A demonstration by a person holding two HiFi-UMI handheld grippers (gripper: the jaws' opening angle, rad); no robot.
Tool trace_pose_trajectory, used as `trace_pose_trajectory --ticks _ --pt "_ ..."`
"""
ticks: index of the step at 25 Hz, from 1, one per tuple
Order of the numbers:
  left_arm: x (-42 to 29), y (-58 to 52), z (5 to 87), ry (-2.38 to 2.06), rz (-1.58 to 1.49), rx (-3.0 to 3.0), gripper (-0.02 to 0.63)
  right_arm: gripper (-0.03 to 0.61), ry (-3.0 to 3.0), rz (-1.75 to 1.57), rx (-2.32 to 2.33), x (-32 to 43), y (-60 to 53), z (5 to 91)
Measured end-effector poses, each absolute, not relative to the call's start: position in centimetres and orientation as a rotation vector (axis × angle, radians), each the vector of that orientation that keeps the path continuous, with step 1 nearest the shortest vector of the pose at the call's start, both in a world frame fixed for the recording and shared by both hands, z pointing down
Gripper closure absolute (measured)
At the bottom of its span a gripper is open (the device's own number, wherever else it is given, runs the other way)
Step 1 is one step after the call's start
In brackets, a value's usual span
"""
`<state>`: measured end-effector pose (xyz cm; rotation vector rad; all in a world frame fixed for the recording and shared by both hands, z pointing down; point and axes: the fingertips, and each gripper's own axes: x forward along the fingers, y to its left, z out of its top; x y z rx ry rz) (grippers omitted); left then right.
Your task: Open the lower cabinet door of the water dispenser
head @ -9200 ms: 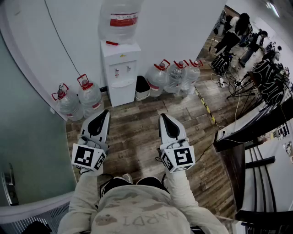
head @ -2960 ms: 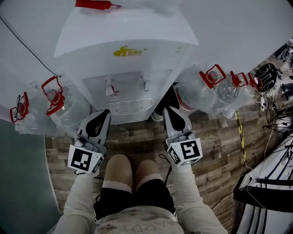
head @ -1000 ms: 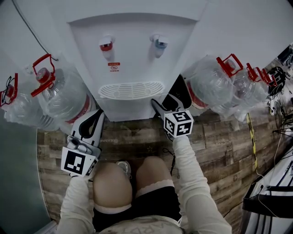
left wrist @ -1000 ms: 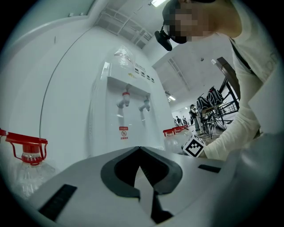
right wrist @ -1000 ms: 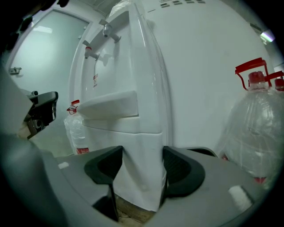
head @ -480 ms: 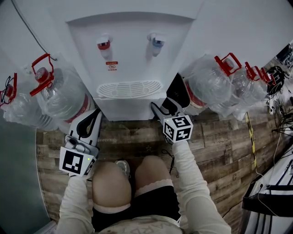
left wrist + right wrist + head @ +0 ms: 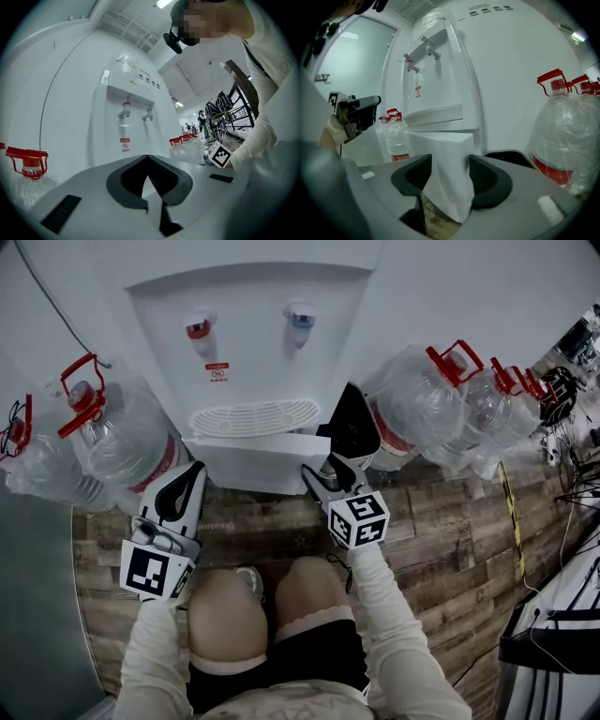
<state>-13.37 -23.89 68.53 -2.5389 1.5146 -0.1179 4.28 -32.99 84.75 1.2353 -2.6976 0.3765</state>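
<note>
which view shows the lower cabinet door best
The right gripper view: the lower cabinet door fills its centre, free edge between the right gripper's jaws, which have just been closing. The head view shows it only from above, swung ajar. In the left gripper view the left gripper mostly blocks it.

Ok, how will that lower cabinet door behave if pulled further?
The lower cabinet door looks like a thick, flat white panel, so probably stiff and light. It stands ajar from the water dispenser, so it should swing on its hinge rather than slide.
</note>
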Motion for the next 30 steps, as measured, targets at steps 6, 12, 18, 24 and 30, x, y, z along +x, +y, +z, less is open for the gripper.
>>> trace_pose_trajectory --ticks 6,12,18,24,30 --pt "-12.6 -23.5 68.3 1.501 -0.120 -2.539 0.612 0.324 -2.725 0.393 1.219 4.3 -30.5 84.7" --pt "-12.1 -23.0 68.0 1.491 -0.126 -2.535 0.612 0.350 -2.743 0.395 1.198 4.4 -28.4 84.6" --pt "-11.9 -22.6 67.8 1.491 -0.140 -2.527 0.612 0.379 -2.754 0.371 1.149 4.3 -26.4 84.5" --pt "-11.6 -22.2 67.6 1.488 -0.142 -2.518 0.612 0.385 -2.762 0.320 1.068 3.9 -24.2 84.4" --pt "-11.5 -21.6 67.4 1.488 -0.141 -2.514 0.612 0.411 -2.791 0.303 1.038 3.6 -22.6 83.6"
